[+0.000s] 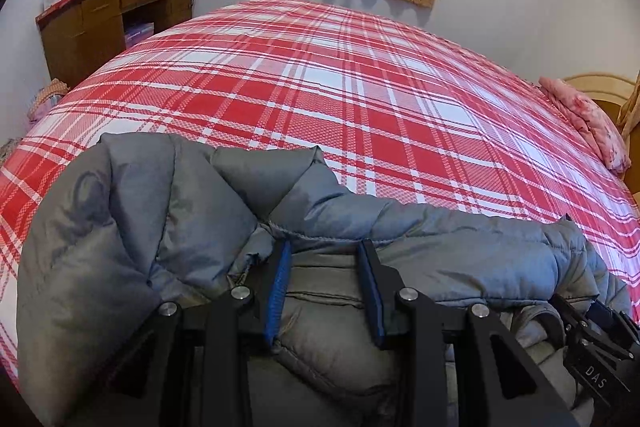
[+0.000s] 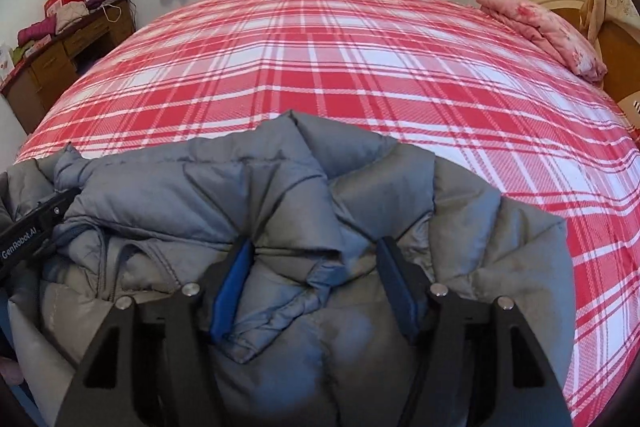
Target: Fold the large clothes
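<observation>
1. While the grey padded jacket (image 1: pixel 172 211) lies bunched at the near edge of the bed (image 1: pixel 320 87), your left tool (image 1: pixel 326 251) has its jaws narrow around a stitched seam of the jacket; the cloth runs between the blue pads (image 1: pixel 280 283), and they look to be gripping it
2. Your right tool (image 2: pixel 316 247) stands wide over the jacket (image 2: pixel 260 187), on the side of it nearer the pink pillow (image 2: pixel 540 27). A puffy fold sits between the pads (image 2: pixel 230 287), but they don't look to be pressing it, so treat that side as let go
3. Expect the jacket to handle as soft, bulky and light, I'd judge. Its smooth shell will likely slide, and the filling will squash, so a shallow pinch may slip off
4. Take hold on a sewn edge or hem instead of a fat quilted panel; seams are thin and give the pads something firm
5. You can't see the whole jacket: its near part is cut off below both views, and the tools hide the cloth under them
6. Sleeves, collar and zip are hard to tell apart in the heap, so find the outline first
</observation>
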`<state>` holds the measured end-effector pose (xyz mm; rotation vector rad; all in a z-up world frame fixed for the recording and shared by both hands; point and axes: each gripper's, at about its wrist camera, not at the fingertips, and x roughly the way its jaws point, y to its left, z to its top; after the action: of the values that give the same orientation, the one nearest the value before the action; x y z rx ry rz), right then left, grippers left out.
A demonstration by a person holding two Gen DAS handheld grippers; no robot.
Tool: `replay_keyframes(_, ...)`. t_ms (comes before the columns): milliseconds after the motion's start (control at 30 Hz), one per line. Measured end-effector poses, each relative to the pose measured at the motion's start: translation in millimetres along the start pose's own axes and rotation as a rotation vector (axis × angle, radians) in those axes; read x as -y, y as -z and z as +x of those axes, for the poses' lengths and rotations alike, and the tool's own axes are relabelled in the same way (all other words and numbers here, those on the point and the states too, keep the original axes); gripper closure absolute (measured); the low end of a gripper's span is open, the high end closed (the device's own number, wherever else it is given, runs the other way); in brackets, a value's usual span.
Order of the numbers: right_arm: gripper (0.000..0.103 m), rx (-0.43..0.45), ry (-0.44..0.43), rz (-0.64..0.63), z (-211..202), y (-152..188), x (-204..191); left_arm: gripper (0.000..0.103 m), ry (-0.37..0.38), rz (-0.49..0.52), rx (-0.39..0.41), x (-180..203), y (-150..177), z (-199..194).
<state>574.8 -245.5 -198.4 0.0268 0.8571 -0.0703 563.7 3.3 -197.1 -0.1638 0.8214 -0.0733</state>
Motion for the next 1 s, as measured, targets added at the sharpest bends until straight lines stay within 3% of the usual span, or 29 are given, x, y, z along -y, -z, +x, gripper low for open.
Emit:
replay_keyframes(67,0.036,0.003,0.0,-0.002,-2,-1,-1,0.068,0.016,-0.011,-0.002,-2,-1,-1)
replay_keyframes(133,0.036,0.01,-0.072,0.033,-9,-2,8,0.067,0.057,-0.041,-0.009,-8,-3,-3)
replay_keyframes(233,0.038,0.094,-0.196,0.158,-52,-1,36,0.067,0.143,-0.1,-0.05,-22,-7,-22)
replay_keyframes(367,0.036,0.208,-0.256,0.182,-139,14,71,0.067,0.252,-0.137,-0.041,-39,-11,-88)
replay_keyframes(500,0.036,0.288,-0.275,0.158,-227,51,106,0.06,0.329,-0.047,0.044,-58,-3,-184)
replay_keyframes(567,0.036,0.325,-0.274,0.147,-269,77,124,0.047,0.332,0.005,0.09,-72,10,-229)
replay_keyframes(733,0.036,0.372,-0.213,0.136,-354,149,166,0.027,0.35,0.066,0.189,-123,66,-331)
replay_keyframes(833,0.036,0.35,-0.188,0.155,-383,185,183,0.026,0.288,0.065,0.188,-147,104,-358)
replay_keyframes(1000,0.036,0.377,-0.173,0.115,-432,217,195,0.026,0.206,0.045,0.093,-175,163,-369)
